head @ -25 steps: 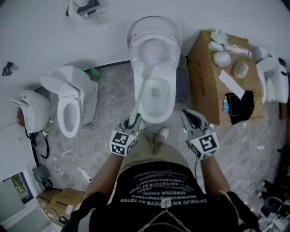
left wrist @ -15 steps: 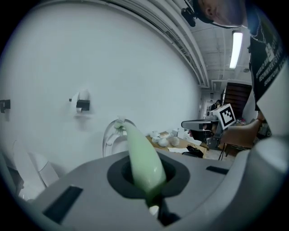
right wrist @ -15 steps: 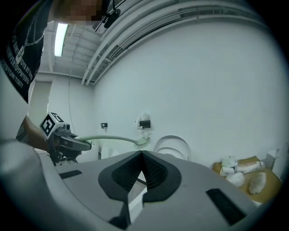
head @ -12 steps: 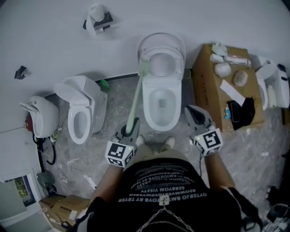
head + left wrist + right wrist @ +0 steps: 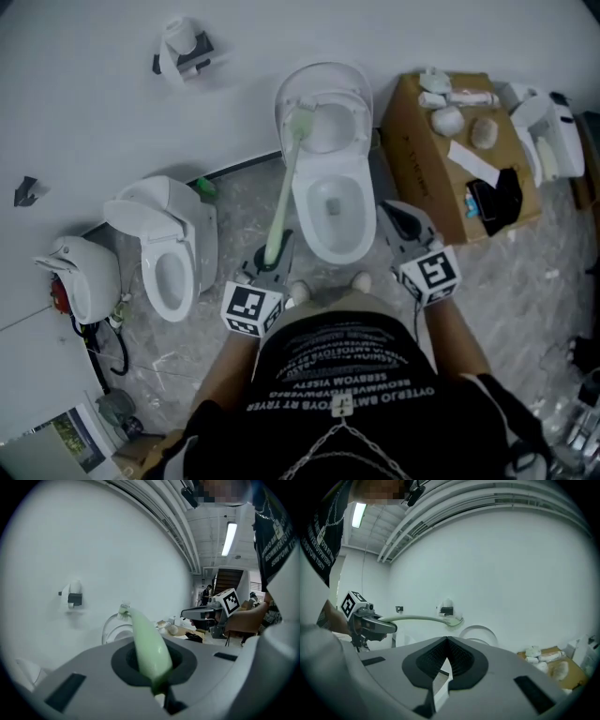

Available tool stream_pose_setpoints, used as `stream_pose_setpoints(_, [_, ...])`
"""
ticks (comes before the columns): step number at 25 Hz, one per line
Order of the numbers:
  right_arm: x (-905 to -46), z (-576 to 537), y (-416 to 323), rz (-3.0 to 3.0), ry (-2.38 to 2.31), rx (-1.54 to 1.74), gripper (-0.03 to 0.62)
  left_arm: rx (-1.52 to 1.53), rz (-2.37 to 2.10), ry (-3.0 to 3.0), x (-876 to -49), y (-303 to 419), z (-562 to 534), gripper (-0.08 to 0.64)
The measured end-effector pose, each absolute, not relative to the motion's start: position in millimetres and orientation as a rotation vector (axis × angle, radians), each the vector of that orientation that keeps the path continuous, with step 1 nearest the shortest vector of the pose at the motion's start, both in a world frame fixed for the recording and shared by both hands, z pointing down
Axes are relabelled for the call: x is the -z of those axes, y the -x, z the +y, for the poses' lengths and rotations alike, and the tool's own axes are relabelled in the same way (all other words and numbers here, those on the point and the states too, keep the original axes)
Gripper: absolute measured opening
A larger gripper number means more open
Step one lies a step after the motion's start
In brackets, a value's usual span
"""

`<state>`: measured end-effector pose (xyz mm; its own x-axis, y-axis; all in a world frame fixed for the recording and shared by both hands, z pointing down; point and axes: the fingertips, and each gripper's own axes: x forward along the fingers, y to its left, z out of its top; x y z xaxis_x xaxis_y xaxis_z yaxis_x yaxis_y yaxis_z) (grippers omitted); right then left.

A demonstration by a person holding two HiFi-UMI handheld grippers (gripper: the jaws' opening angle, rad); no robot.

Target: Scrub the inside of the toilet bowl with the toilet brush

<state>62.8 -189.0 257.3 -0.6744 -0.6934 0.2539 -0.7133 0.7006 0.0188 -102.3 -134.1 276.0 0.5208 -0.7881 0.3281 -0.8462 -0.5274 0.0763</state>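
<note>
The floor around my target is crowded. A cardboard box (image 5: 419, 159) stands just beside the toilet (image 5: 361, 225) on its right, close to my right gripper (image 5: 401, 228). The box top carries a few white lumps (image 5: 448, 120), a strip of paper (image 5: 474, 162) and a black item (image 5: 502, 203) near its front edge. Past the far corner of the box sits a white appliance (image 5: 544, 131) that I cannot identify from here. To the left, a second toilet (image 5: 180, 239) with its lid raised stands against the wall. Beyond it sits another white fixture (image 5: 80, 272), and both are well apart from my working line. A roll holder (image 5: 184, 47) hangs on the wall above them. Nothing lies between the grippers and the bowl except the person's shoes (image 5: 359, 280) at the toilet's front edge. The toilet's lid (image 5: 328, 86) stands up. The bowl looks bare white inside apart from a small dark spot low down, probably the drain, though the head view is too coarse to be sure. My left gripper (image 5: 274, 262) has its jaws clamped on the lower end of the pale green toilet brush (image 5: 286, 192). The handle runs up along the toilet's left side, and the head sits at the left rim by the raised lid, not down in the bowl. The right gripper's jaws are drawn together with nothing between them.
</note>
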Motion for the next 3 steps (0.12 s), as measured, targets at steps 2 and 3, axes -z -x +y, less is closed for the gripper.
stream_pose_setpoints(2, [-257,-185,-44,-2.663,-1.136,-0.141,0.003,-0.375,-1.36,-2.552,-276,115,-134,0.002])
stream_pose_setpoints(3, [-256,-182,-34,-2.662,-1.141,-0.154,0.003,-0.376,-1.347,-2.56,-276,121,-133,0.002])
